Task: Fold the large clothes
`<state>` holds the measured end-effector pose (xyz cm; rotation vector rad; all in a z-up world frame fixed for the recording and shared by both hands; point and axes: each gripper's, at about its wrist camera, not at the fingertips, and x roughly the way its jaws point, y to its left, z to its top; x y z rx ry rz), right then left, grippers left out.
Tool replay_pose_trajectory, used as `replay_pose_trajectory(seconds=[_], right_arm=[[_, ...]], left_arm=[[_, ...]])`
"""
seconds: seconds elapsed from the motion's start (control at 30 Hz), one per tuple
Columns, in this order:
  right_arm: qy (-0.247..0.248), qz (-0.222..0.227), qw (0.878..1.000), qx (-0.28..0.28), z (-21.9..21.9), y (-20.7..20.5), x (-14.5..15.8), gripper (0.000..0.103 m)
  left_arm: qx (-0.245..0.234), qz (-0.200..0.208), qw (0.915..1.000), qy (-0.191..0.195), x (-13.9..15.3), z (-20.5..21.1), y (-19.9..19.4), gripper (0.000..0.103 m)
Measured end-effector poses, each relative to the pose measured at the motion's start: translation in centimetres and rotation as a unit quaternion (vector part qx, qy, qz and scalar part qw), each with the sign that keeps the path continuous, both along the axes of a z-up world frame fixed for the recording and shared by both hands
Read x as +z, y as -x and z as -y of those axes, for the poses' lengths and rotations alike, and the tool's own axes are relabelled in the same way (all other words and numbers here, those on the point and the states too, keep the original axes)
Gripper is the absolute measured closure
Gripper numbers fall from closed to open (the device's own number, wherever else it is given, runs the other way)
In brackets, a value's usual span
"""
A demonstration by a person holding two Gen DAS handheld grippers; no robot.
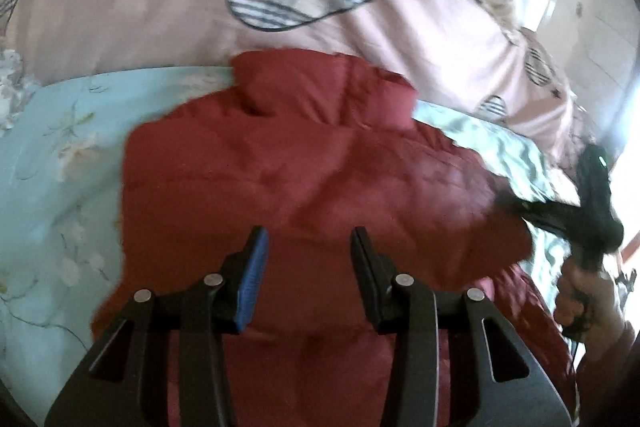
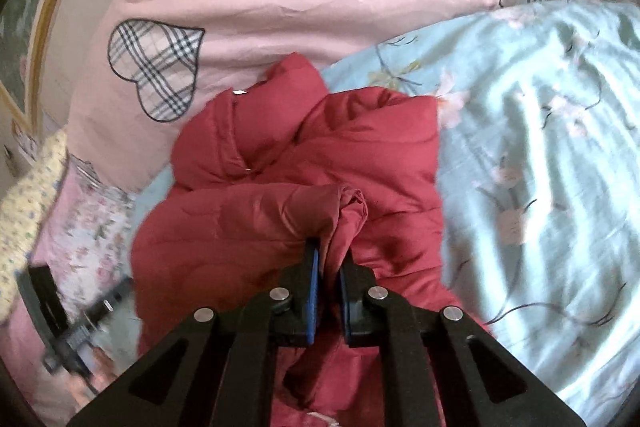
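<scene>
The red jacket [image 2: 304, 163] runs off the bottom edge in both views, its hem unseen. Left of it, the left gripper [image 2: 80, 323] is a dark blur.

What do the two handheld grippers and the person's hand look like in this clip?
Both the left gripper and the right gripper have matte black linkage arms with silver pivot pins and blue ribbed pads. The person's hand grips a black handle; a dark red sleeve shows.
</scene>
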<state>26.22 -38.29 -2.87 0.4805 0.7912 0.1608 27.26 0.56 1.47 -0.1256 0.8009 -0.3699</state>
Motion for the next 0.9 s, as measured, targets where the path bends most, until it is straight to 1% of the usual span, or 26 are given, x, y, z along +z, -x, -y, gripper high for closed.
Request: replay_pose_trajectory(seconds=[0.07, 0.17, 0.2, 0.27, 0.3, 0.37, 0.47, 0.5, 0.57, 0.67, 0.7, 0.73, 0.77, 0.8, 0.87, 0.9], right_arm=[[0.01, 0.0, 1.0, 0.0, 0.0, -0.2, -0.5, 0.095], [0.015, -0.006, 1.0, -0.002, -0.2, -0.6, -1.6, 0.094], [0.016, -0.007, 1.0, -0.001, -0.3, -0.7, -1.9, 0.093], [0.02, -0.007, 1.0, -0.002, -0.5, -0.6, -1.8, 0.084], [0.027, -0.004, 1.0, -0.01, -0.5, -0.3, -1.5, 0.082], [0.04, 0.01, 0.999, -0.028, -0.5, 0.6, -0.4, 0.082], [0.063, 0.052, 0.995, -0.061, -0.4, 2.6, 2.2, 0.081], [0.066, 0.068, 0.993, -0.064, -0.7, 3.4, 3.1, 0.081], [0.066, 0.08, 0.994, -0.043, -1.8, 3.6, 3.9, 0.081], [0.089, 0.057, 0.994, 0.006, -4.8, 2.6, 3.2, 0.079], [0.101, 0.05, 0.993, 0.017, -5.7, 2.2, 2.7, 0.08], [0.126, 0.037, 0.991, 0.028, -6.7, 1.6, 1.7, 0.078], [0.141, 0.028, 0.989, 0.028, -7.0, 1.3, 1.0, 0.078], [0.163, 0.007, 0.986, 0.022, -7.3, 0.6, -0.3, 0.078], [0.187, -0.021, 0.982, 0.016, -7.2, -0.3, -2.1, 0.078], [0.191, -0.023, 0.981, 0.013, -6.9, -0.3, -2.7, 0.079]], left_arm=[[0.011, -0.012, 0.9999, -0.003, -0.8, -0.6, -1.3, 0.062], [0.006, -0.035, 0.9993, -0.005, -2.7, -0.6, -2.5, 0.063], [0.006, -0.041, 0.9991, -0.014, -3.4, -0.5, -2.6, 0.063], [0.011, -0.046, 0.9983, -0.034, -4.5, 0.1, -2.8, 0.062], [0.013, -0.046, 0.9982, -0.036, -4.7, 0.1, -2.7, 0.062], [0.018, -0.046, 0.9978, -0.044, -5.2, 0.2, -2.5, 0.062], [0.023, -0.046, 0.9976, -0.046, -5.4, 0.2, -2.5, 0.062], [0.023, -0.046, 0.9975, -0.048, -5.4, 0.2, -2.5, 0.062], [0.026, -0.043, 0.9972, -0.055, -5.4, 0.4, -2.4, 0.062], [0.03, -0.042, 0.9969, -0.059, -5.4, 0.5, -2.5, 0.062], [0.032, -0.042, 0.9968, -0.061, -5.5, 0.6, -2.5, 0.062], [0.032, -0.042, 0.9967, -0.063, -5.6, 0.6, -2.5, 0.062], [0.031, -0.041, 0.9966, -0.064, -5.6, 0.7, -2.6, 0.062], [0.029, -0.041, 0.9965, -0.066, -5.6, 0.7, -2.6, 0.062], [0.025, -0.041, 0.9964, -0.07, -5.5, 0.7, -2.5, 0.062], [0.022, -0.042, 0.9964, -0.071, -5.4, 0.6, -2.4, 0.062]])
